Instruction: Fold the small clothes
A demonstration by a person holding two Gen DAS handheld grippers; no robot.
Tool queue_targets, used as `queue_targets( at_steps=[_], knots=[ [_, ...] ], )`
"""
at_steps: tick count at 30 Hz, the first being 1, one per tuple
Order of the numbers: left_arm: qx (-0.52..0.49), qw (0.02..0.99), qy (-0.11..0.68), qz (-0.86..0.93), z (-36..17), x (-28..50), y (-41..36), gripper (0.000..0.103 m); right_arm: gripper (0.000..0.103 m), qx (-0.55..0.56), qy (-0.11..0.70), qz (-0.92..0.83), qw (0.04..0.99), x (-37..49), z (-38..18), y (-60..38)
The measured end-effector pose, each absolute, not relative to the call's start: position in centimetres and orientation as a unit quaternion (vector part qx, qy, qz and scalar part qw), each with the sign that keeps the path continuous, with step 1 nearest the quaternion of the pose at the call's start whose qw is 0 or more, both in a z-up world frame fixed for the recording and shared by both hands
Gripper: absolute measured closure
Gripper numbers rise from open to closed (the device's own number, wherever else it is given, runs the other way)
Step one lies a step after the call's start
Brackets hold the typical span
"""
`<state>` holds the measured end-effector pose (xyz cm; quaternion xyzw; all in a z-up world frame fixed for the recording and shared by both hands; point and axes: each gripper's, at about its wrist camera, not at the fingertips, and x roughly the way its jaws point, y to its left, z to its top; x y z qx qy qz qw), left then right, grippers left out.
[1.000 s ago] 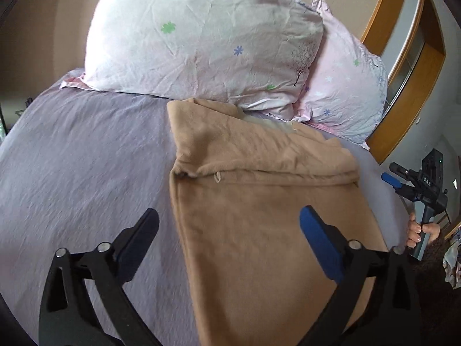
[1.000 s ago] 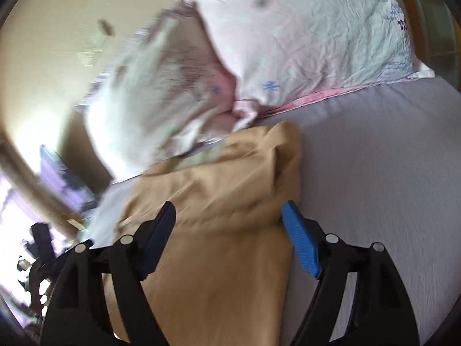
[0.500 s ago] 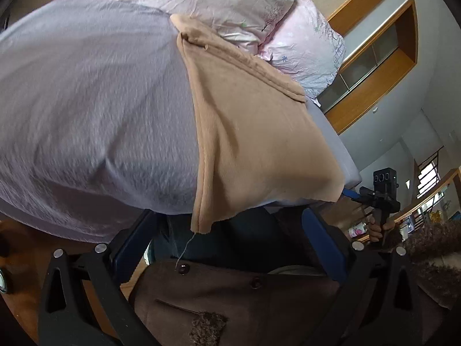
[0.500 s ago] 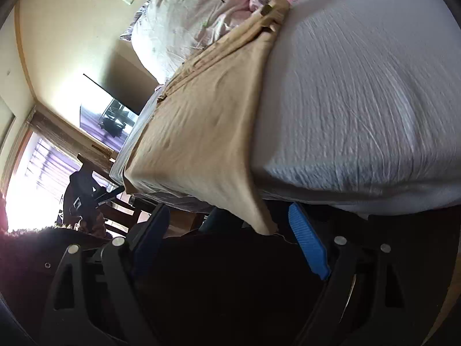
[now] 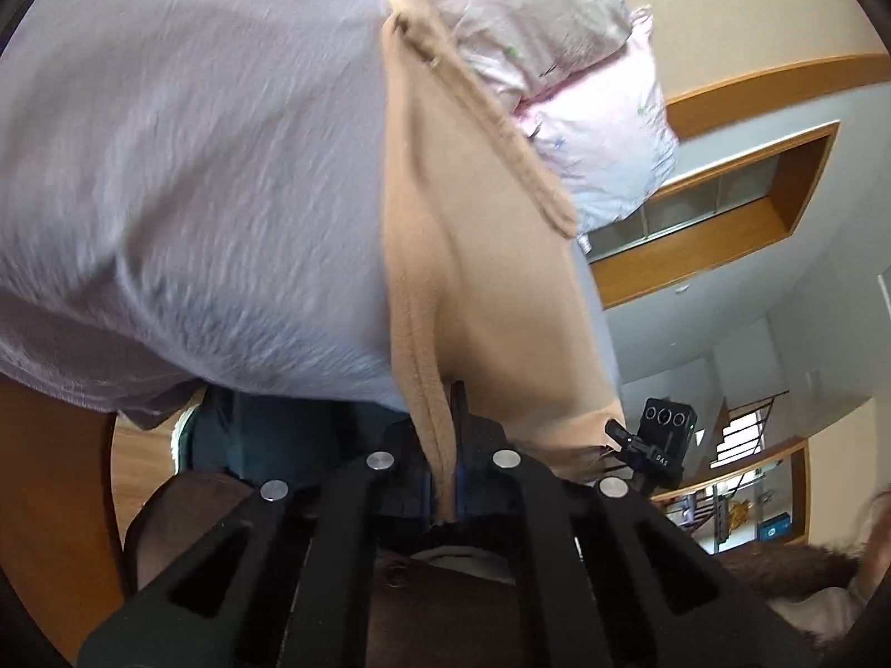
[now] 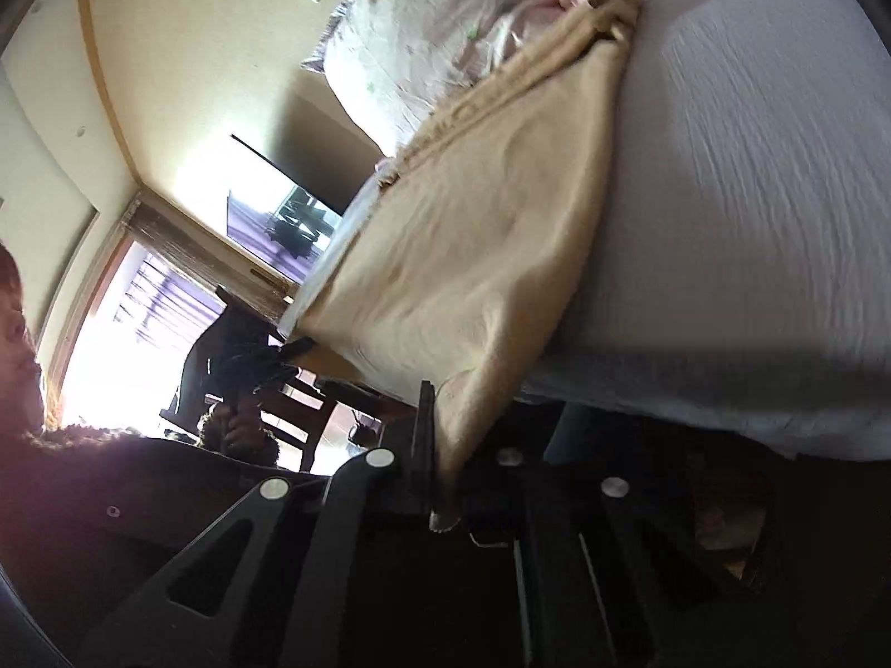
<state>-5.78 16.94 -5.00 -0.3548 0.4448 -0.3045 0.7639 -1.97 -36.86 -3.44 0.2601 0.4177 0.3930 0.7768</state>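
A tan garment [image 5: 473, 234] lies spread on the bed, its far end against the pillows and its near edge hanging over the bed's front edge. My left gripper [image 5: 442, 479] is shut on the garment's near left corner, below the mattress edge. My right gripper [image 6: 445, 479] is shut on the near right corner of the same garment [image 6: 479, 234]. The right gripper also shows in the left wrist view [image 5: 640, 445], at the cloth's other corner. The left gripper shows dark in the right wrist view [image 6: 250, 356].
A lilac sheet [image 5: 184, 167] covers the bed [image 6: 752, 167]. Two floral pillows [image 5: 557, 44] lie at the head. The person's brown coat [image 5: 223, 523] is just below the grippers. A wooden window frame [image 5: 724, 206] and a wall screen [image 6: 289, 211] lie beyond.
Both grippers dropped from above the garment to the bed's front edge, then closed on its two near corners. Half a second ago both were open.
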Motion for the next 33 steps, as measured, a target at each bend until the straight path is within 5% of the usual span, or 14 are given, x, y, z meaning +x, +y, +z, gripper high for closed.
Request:
queue_targets(
  at_steps=[11,16,23,24,27,28,31,33],
  knots=[
    [-0.303,0.851,0.335,-0.268,5.6,10.5,15.5,0.099,0.096,0.284,0.268,0.338,0.857,13.9,7.1,-37.3],
    [-0.318,0.843,0.381,-0.205,2.6,22.4,14.1,0.099,0.097,0.341,0.321,0.238,0.851,26.2,4.1,-37.8],
    [-0.373,0.812,0.415,-0.172,-0.7,28.1,15.2,0.099,0.096,0.379,0.381,0.167,0.827,33.9,0.1,-37.6],
    [-0.382,0.807,0.417,-0.173,-0.9,28.4,15.4,0.099,0.093,0.382,0.387,0.159,0.824,34.5,-0.3,-37.4],
    [-0.398,0.793,0.426,-0.173,-1.3,29.3,15.7,0.098,0.056,0.385,0.413,0.122,0.816,36.3,-1.6,-36.9],
    [-0.402,0.791,0.428,-0.173,-1.2,29.5,15.8,0.098,0.055,0.388,0.414,0.105,0.817,36.6,-1.9,-36.9],
    [-0.418,0.779,0.431,-0.178,-0.8,30.2,16.3,0.075,0.052,0.391,0.412,0.088,0.818,37.1,-1.9,-37.2],
    [-0.419,0.797,0.400,-0.171,0.8,29.0,17.1,0.021,0.041,0.376,0.402,0.077,0.831,36.3,-0.9,-37.4]
  ],
)
